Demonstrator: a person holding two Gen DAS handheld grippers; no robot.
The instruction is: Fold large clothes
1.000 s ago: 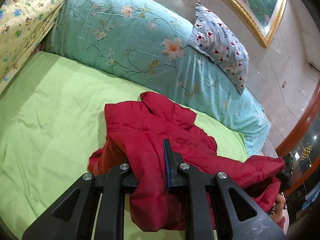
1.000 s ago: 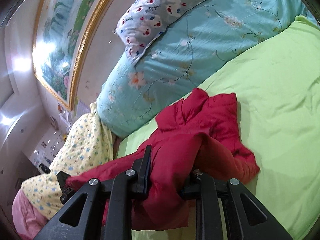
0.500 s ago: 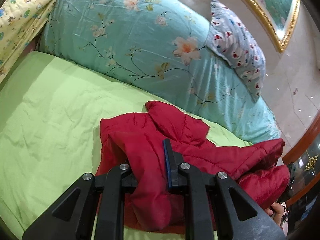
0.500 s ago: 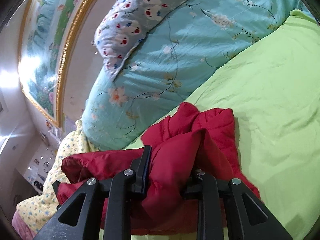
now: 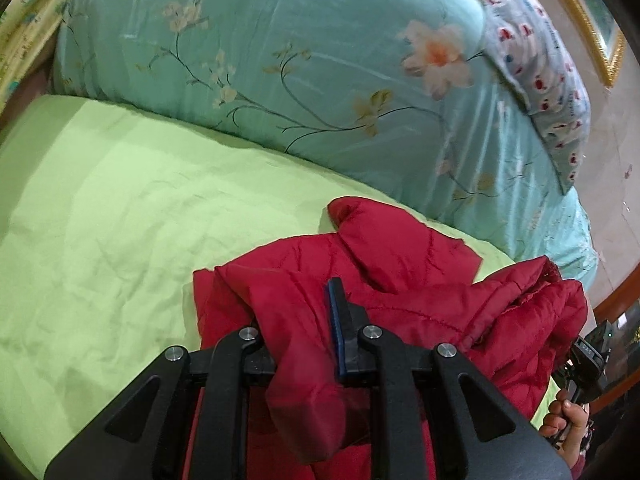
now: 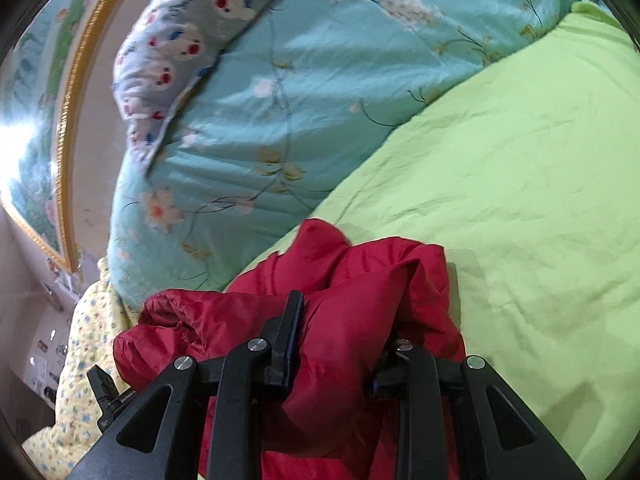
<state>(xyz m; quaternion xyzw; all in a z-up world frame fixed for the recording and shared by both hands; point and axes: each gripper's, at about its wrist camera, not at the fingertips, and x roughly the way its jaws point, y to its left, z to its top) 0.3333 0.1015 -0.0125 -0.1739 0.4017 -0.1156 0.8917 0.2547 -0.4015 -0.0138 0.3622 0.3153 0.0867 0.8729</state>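
A red padded jacket lies bunched on the green bed sheet. My left gripper is clamped on a thick fold of it. The blue-padded right finger shows, red fabric covers the left finger, and the jaws are opening slightly. In the right wrist view my right gripper pinches another fold of the jacket, with cloth draped over its right finger. A hand holding the other gripper shows at the left view's lower right edge.
A teal floral quilt is piled along the far side of the sheet, with a spotted pillow on top. A yellow patterned blanket lies at the side. A gold-framed picture hangs on the wall.
Both grippers have moved forward and lower toward the teal quilt, carrying the jacket along. The quilt now fills more of both views and the jacket sits flatter on the sheet.
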